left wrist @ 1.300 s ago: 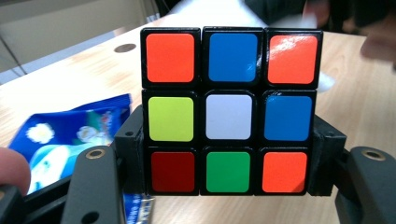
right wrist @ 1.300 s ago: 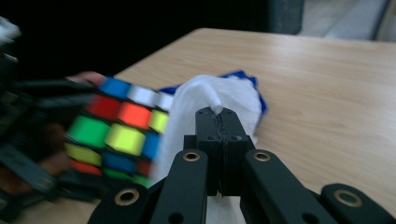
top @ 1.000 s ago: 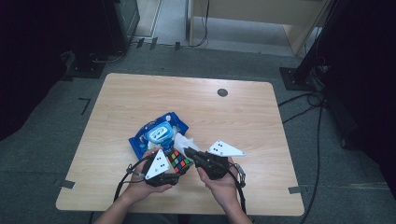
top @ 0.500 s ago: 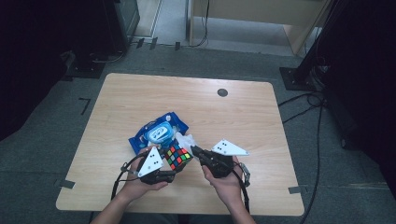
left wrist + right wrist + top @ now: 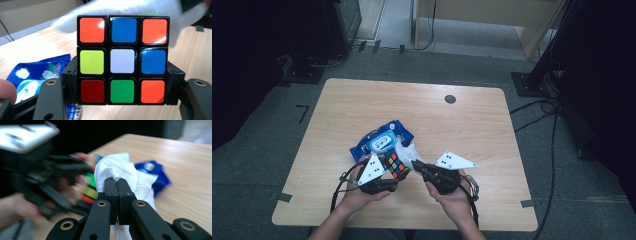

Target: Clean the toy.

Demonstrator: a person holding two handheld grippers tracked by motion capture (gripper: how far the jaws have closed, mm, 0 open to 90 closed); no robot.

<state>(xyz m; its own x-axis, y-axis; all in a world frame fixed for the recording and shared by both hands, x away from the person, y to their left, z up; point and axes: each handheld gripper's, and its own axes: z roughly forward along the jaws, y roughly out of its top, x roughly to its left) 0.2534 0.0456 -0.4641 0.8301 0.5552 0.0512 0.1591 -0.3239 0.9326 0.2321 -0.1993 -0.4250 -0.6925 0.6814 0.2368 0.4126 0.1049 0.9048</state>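
The step in hand looks like wiping a cube (image 5: 123, 59) with a wet wipe (image 5: 120, 173). The left gripper (image 5: 388, 181) clamps the cube between its jaws; in the left gripper view the black pads press on the cube's lower sides, and the face toward the camera shows orange, blue, orange on top, yellow, white, blue in the middle, dark red, green, orange below. In the high view the cube (image 5: 396, 165) is held just above the near middle of the table (image 5: 472, 115), tilted, with the wipe pack (image 5: 382, 141) lying just beyond it on the far left side. The right gripper (image 5: 418, 166) has its jaws shut on the wipe, which bunches up past the tips in the right gripper view; its edges are blurred. In the left gripper view the wipe (image 5: 130, 8) spreads as a white smear behind the cube's top edge, so it seems to lie against or just beside the far face, though I cannot tell whether it touches. The next move probably calls for dragging the wipe across a cube face while the left gripper holds firm, then turning the cube to offer another face; the pinch on the wipe must hold, since the thin sheet could slip.
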